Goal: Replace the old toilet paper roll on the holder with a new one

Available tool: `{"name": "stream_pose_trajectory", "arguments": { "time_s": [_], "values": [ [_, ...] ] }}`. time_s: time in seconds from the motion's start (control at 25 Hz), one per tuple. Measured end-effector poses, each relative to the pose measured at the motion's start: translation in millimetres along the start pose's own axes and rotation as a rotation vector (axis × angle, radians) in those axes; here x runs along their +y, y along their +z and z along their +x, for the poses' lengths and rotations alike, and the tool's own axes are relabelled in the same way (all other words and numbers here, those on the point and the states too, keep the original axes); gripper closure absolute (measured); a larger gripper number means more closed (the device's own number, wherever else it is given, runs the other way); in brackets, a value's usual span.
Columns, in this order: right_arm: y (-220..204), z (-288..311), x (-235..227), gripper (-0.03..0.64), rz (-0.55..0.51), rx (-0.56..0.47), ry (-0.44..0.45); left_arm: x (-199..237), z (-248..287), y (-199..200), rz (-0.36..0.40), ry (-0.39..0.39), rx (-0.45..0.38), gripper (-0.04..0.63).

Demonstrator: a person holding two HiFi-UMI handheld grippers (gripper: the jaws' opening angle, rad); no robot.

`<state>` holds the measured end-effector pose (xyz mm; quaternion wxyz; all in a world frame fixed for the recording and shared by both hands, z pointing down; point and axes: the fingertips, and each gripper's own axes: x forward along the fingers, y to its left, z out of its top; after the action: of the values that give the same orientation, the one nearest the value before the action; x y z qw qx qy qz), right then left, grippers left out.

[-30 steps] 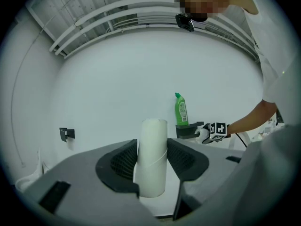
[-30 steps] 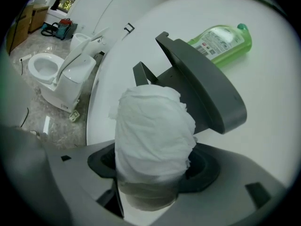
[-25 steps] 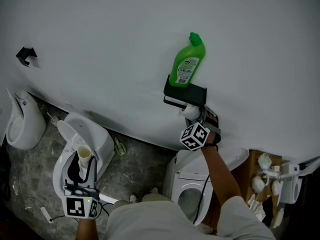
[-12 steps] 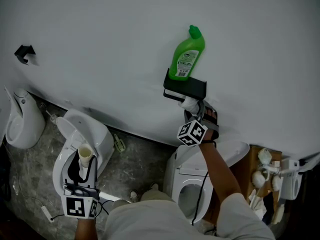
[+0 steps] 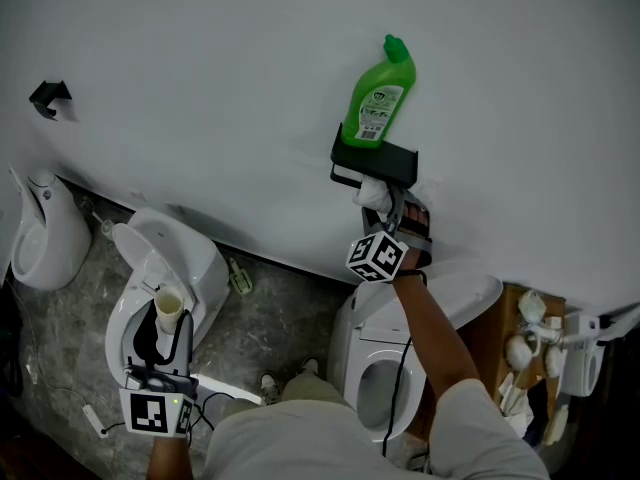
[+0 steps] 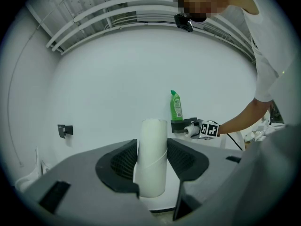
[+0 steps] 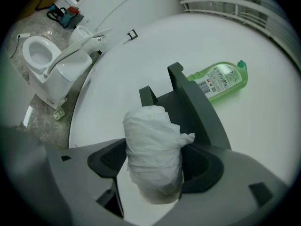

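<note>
A black wall holder carries a green bottle on its top shelf. My right gripper is shut on a white, loosely wrapped toilet paper roll, held just under the holder. In the right gripper view the roll fills the jaws of that gripper, with the holder and the bottle right behind it. My left gripper is low at the left, shut on a bare cardboard tube that stands upright. The left gripper view shows this tube between the jaws.
A white toilet with its lid up sits below the left gripper, another toilet stands under my right arm. A white fixture is at the far left, a black wall hook above it. A wooden rack with fittings is at right.
The right gripper has tilted a little while it keeps the roll under the holder. The left gripper and its tube have stayed still.
</note>
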<state>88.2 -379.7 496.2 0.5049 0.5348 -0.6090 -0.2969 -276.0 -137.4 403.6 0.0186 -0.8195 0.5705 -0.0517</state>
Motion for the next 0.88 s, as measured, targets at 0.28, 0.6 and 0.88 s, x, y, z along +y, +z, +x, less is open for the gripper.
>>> {"name": "stream_pose_trajectory", "arguments": {
  "time_s": [0.28,0.6,0.88],
  "values": [
    [12,-1,4,0.287,0.016,-0.008,-0.002,5,-5,-3,-0.008,0.01,-0.005,0.399],
    [31,1,9,0.287,0.053,-0.017,0.011,6,-4,-2,-0.017,0.001,-0.022,0.399],
    [46,3,12,0.287,0.065,-0.028,0.015,7,-3,1,-0.02,-0.009,-0.034,0.399]
  ]
}}
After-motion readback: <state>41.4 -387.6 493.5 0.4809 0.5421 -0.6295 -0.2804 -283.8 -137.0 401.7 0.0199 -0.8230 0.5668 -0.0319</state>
